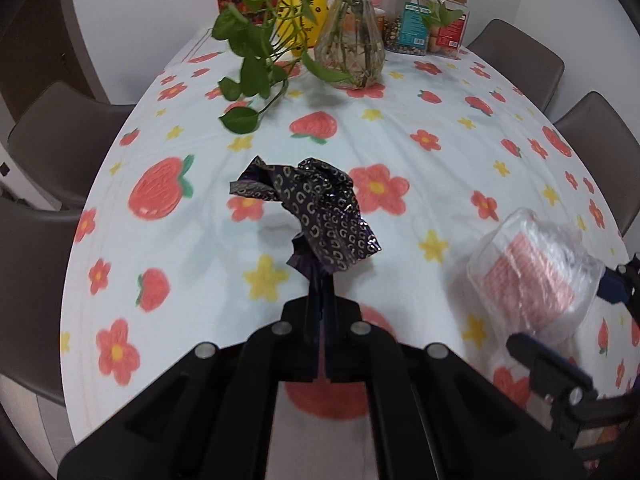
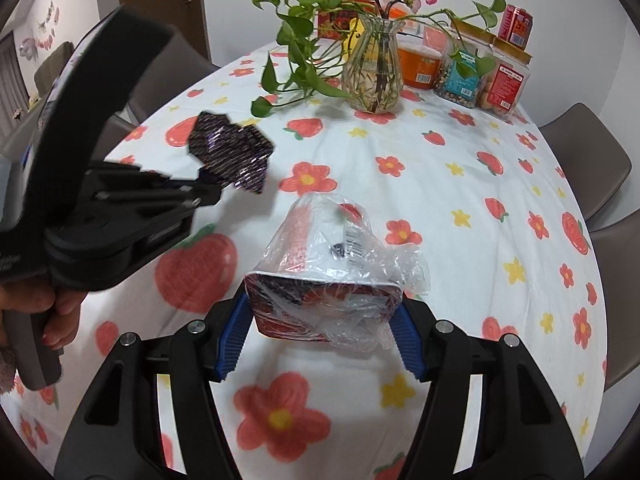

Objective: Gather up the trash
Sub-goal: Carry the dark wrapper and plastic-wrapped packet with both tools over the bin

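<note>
A crumpled dark wrapper (image 1: pixel 320 204) with a gold ring pattern hangs above the flowered tablecloth, and my left gripper (image 1: pixel 322 300) is shut on its lower end. The right wrist view shows the same wrapper (image 2: pixel 232 152) lifted at the left, in the left gripper (image 2: pixel 212 196) held by a hand. My right gripper (image 2: pixel 322 312) has its blue pads (image 2: pixel 234 332) pressed on both sides of a clear plastic tray (image 2: pixel 320 256) with red-and-white contents and loose film. In the left wrist view that tray (image 1: pixel 536 272) sits at the right, in the right gripper (image 1: pixel 576 316).
A glass vase (image 1: pixel 352 48) with trailing green vines stands at the far middle of the table (image 1: pixel 400 140). Snack jars and boxes (image 2: pixel 460 76) line the back edge. Grey chairs (image 1: pixel 516 56) stand around the table on both sides.
</note>
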A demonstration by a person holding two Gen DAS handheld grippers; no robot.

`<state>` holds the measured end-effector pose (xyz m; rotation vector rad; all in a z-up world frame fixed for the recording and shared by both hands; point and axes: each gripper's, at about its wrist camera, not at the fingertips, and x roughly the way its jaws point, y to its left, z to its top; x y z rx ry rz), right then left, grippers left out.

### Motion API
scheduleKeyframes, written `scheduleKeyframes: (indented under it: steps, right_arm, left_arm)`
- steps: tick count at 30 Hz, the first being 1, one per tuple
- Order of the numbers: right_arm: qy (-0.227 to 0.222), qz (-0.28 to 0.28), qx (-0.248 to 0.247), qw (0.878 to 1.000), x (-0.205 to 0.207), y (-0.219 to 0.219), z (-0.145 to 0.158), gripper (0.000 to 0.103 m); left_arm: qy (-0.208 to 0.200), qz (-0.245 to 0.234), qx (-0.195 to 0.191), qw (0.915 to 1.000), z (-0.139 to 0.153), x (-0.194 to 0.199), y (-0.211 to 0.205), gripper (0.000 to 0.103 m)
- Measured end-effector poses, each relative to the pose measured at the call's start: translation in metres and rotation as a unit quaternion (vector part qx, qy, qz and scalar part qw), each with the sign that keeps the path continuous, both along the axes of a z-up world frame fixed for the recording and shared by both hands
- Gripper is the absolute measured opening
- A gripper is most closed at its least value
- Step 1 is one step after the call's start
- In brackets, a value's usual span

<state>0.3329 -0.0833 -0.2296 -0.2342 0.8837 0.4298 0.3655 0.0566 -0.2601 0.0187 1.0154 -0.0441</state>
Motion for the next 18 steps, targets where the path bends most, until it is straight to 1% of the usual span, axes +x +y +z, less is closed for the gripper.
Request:
scheduleKeyframes:
  steps: [6,10,14,18]
  right_arm:
    - [0.003,0.031,0.010,0.999,-0.035,0.006,0.013,0.061]
    - [0.001,0.062,0.016,0.998,-0.065,0.017,0.022,0.061]
    - [0.001,0.105,0.021,0.994,-0.097,0.035,0.028,0.061]
    - [0.004,0.154,0.028,0.988,-0.131,0.060,0.032,0.061]
  left_arm:
    - [0.006,0.043,0.003,0.9990,0.011,-0.075,0.016,0.002]
    - [0.005,0.076,0.001,0.9971,0.020,-0.128,0.029,0.002]
    - [0.002,0.119,0.001,0.9929,0.026,-0.182,0.041,0.002]
    - [0.000,0.164,0.002,0.9865,0.030,-0.234,0.057,0.002]
